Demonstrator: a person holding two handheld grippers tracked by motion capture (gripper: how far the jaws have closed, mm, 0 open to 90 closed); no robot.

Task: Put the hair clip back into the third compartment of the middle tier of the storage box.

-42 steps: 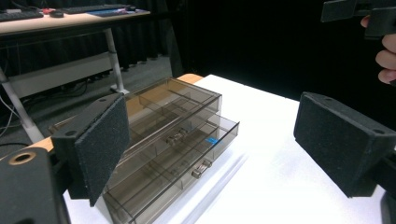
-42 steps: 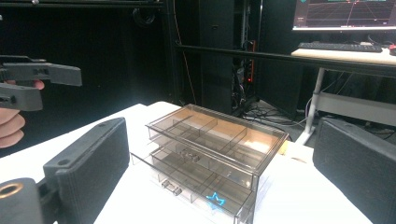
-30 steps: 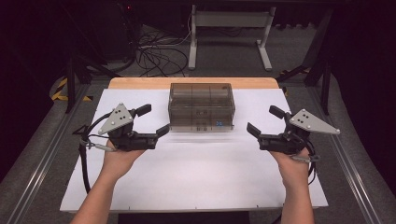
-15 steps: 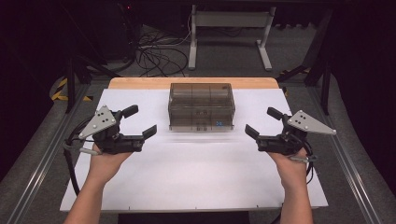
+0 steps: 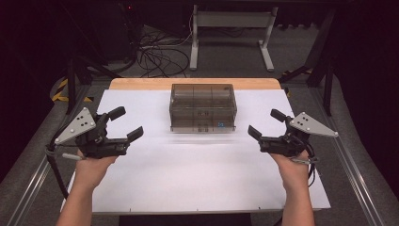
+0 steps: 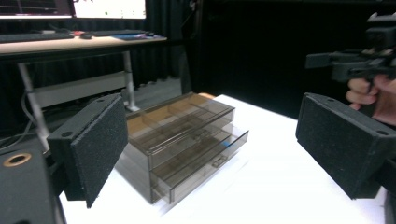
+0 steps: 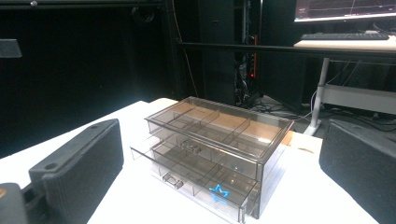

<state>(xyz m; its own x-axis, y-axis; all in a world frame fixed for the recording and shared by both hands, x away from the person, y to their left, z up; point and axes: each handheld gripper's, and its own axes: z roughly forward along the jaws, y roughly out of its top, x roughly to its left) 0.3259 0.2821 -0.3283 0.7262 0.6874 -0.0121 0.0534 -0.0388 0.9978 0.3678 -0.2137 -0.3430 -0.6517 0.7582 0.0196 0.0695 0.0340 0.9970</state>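
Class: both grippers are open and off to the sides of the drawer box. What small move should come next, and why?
Probably bring the right gripper in toward the drawer box: its lower drawer already sits slightly out, and both grippers hover open, holding nothing.

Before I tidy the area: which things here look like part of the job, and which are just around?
Likely in the job:
- drawer box
- left gripper, open
- right gripper, open
- white table

Just around:
- floor cables
- desk frame
- keyboard on the far desk
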